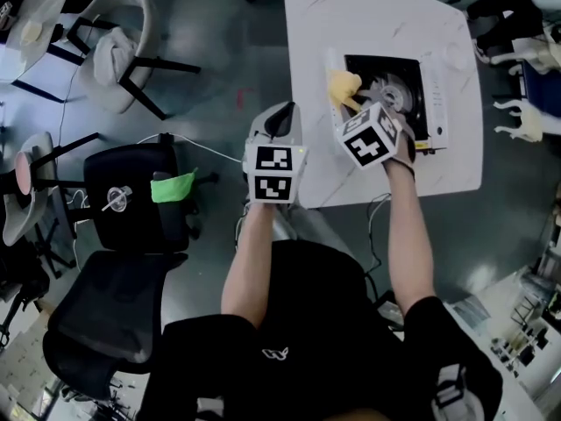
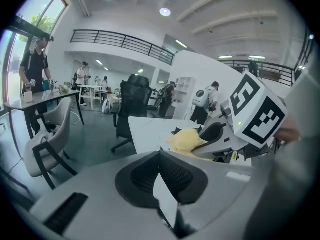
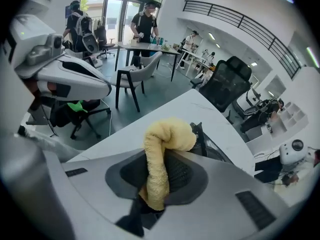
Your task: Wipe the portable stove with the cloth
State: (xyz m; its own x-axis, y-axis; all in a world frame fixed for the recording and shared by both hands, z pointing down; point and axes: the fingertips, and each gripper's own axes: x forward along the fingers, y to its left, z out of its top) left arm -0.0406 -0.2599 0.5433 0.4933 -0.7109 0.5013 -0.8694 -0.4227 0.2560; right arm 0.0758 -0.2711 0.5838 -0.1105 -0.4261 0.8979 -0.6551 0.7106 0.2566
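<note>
The portable stove [image 1: 414, 84], black-topped with a white body, sits on a white marble table [image 1: 368, 16]. My right gripper [image 1: 352, 96] is shut on a yellow cloth [image 1: 342, 83] over the stove's left edge. In the right gripper view the cloth [image 3: 161, 143] bulges up out of the jaws, and the stove's dark corner [image 3: 202, 133] shows just behind it. My left gripper [image 1: 279, 119] hangs beside the table's left edge, off the stove, shut with nothing in it [image 2: 161, 159]. From the left gripper view the cloth [image 2: 186, 140] shows under the right gripper.
A black office chair [image 1: 131, 204] with a green item [image 1: 173, 186] stands left of me. A white chair [image 1: 123, 51] is further back left. Cables run over the floor by the table. People stand at distant tables.
</note>
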